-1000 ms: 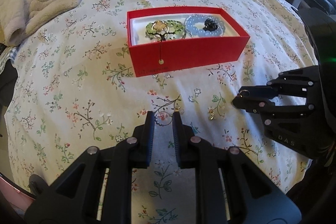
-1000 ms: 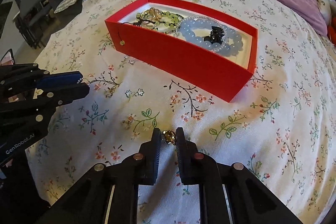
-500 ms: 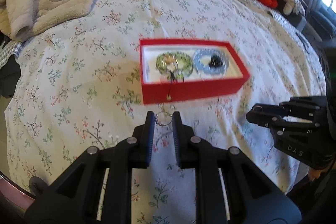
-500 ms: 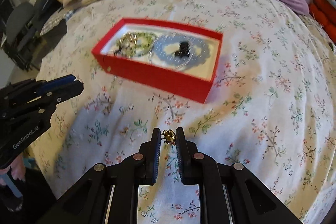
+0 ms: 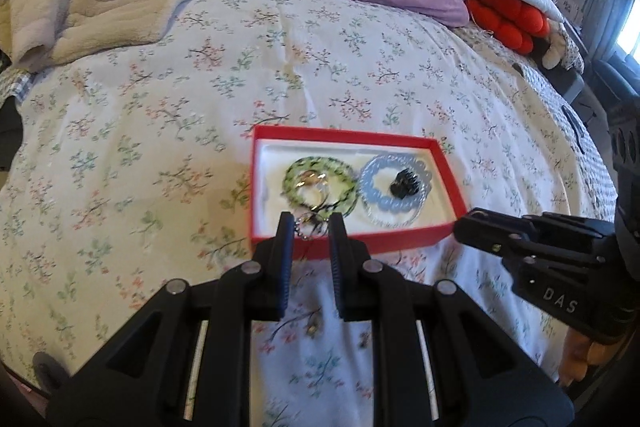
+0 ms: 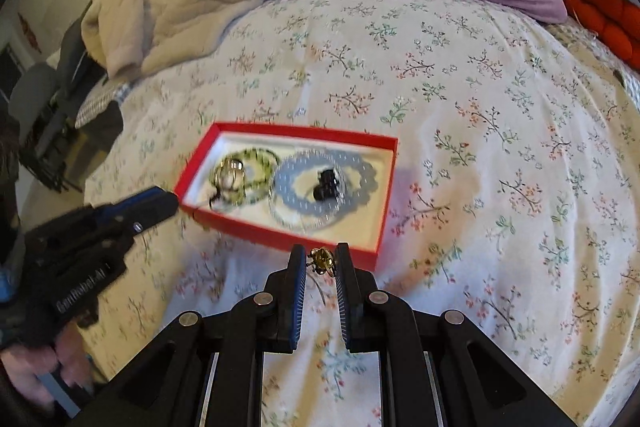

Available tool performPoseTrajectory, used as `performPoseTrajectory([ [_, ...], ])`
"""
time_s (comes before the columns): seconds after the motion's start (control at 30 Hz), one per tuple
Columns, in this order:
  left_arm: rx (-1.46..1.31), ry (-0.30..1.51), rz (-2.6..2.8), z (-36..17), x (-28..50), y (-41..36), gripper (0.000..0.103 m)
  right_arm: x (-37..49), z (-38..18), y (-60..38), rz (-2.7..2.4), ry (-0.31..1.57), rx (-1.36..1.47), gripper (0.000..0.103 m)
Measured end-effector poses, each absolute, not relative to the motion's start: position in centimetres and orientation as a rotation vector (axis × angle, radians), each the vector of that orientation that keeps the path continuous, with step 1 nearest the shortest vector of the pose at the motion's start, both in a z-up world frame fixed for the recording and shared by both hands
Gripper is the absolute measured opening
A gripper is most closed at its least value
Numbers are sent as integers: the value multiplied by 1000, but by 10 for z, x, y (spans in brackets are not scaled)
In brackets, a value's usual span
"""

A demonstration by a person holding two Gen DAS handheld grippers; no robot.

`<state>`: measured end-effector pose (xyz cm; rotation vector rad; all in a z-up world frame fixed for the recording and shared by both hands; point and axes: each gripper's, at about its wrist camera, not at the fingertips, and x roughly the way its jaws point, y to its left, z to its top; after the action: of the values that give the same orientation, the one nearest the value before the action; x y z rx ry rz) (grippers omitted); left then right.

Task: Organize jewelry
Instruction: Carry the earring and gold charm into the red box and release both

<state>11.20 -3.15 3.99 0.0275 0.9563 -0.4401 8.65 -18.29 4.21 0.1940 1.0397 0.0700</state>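
Above the near wall of the red box (image 5: 352,243) on the bed, the left gripper (image 5: 310,227) pinches a beaded ring (image 5: 309,225) and the right gripper (image 6: 321,259) a gold charm (image 6: 322,260), jaws nearly closed; release best comes low over bare lining, clear of the bracelets (image 5: 394,189).
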Motion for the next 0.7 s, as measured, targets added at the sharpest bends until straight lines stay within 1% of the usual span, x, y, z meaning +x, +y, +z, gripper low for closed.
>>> performPoseTrajectory([
  [0.2, 44, 970, -455, 29, 123, -49, 19, 103, 34, -188, 56, 1058, 274, 15],
  [0.7, 35, 1006, -457, 16, 135, -55, 20, 115, 23, -201, 29, 1091, 319, 16],
])
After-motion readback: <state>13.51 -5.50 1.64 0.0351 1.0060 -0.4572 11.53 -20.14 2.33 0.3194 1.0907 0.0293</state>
